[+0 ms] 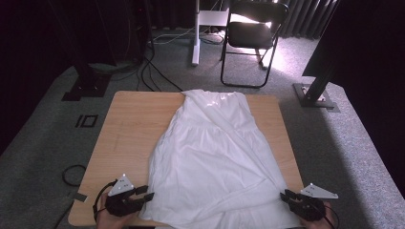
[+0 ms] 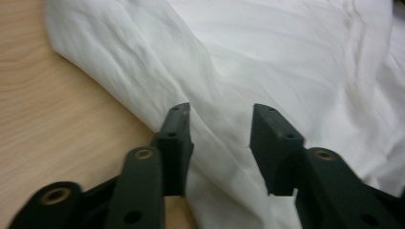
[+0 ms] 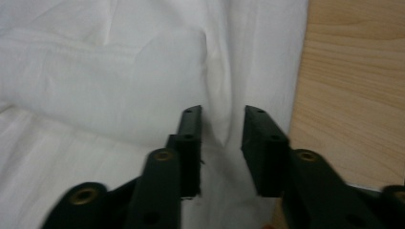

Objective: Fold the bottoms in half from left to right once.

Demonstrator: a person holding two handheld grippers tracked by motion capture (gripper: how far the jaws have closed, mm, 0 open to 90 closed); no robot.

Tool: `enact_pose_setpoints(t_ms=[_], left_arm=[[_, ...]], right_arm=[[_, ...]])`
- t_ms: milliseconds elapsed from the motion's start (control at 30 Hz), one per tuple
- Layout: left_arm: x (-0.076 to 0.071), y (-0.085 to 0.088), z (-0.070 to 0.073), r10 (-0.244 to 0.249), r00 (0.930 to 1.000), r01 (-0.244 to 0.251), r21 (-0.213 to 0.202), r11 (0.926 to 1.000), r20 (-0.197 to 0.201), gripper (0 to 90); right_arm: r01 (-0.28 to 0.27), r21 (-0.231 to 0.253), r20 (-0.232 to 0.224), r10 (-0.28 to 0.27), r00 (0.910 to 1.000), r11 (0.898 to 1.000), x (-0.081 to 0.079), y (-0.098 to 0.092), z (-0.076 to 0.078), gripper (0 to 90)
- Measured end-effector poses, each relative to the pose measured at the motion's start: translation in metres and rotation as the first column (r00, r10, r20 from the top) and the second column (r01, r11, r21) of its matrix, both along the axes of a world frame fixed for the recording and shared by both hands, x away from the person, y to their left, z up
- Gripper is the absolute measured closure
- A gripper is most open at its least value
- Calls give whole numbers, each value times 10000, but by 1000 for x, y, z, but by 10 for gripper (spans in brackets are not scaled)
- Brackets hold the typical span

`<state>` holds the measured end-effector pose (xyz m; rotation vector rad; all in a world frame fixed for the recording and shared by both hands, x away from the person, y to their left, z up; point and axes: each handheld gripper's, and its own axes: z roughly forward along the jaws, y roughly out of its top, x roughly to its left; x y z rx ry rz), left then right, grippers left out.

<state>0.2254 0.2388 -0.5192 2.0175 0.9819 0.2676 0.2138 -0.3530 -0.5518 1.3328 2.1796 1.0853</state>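
At the wooden table's (image 1: 125, 125) near left corner, the left gripper (image 1: 145, 192) sits with jaws apart, empty, over the white dress's (image 1: 215, 157) left hem edge. The dress lies spread flat down the table's middle, neckline at the far edge. At its right hem corner, the right gripper (image 1: 285, 195) hovers, jaws parted, clasping nothing.
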Motion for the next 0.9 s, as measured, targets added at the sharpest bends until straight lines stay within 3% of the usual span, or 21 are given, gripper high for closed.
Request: enact_pose_setpoints(t_ms=[67, 133, 233, 433, 500, 533, 633, 900], left_arm=[[5, 1, 0, 130, 9999, -129, -178, 9998, 14, 561], [11, 0, -1, 287, 9996, -287, -75, 9996, 21, 538], [18, -4, -3, 400, 9992, -400, -33, 9992, 100, 536], [35, -12, -7, 556, 9983, -559, 147, 9983, 190, 519], [40, -17, -8, 524, 9985, -527, 180, 9984, 182, 509], [42, -18, -8, 510, 9985, -514, 238, 9984, 181, 507], [47, -25, -9, 470, 9987, -475, 280, 9985, 194, 496], [51, -37, -15, 260, 9995, -273, 663, 9974, 202, 479]], right_arm=[[75, 326, 245, -83, 9997, 9994, 1, 2, 5, 603], [20, 661, 573, -58, 9983, 9978, 6, 6, 13, 561], [-249, 866, 675, 191, 9975, 9959, 19, 18, 19, 541], [-318, 390, -158, 324, 9993, 9987, 48, 39, 2, 530], [-396, 349, -432, 411, 9982, 9986, 52, 40, -5, 640], [-512, 410, -532, 534, 9972, 9978, 52, 40, -6, 729], [-726, 485, -365, 744, 9966, 9962, 43, 38, -1, 837], [-725, 699, -100, 734, 9973, 9949, 3, 9, 4, 865]])
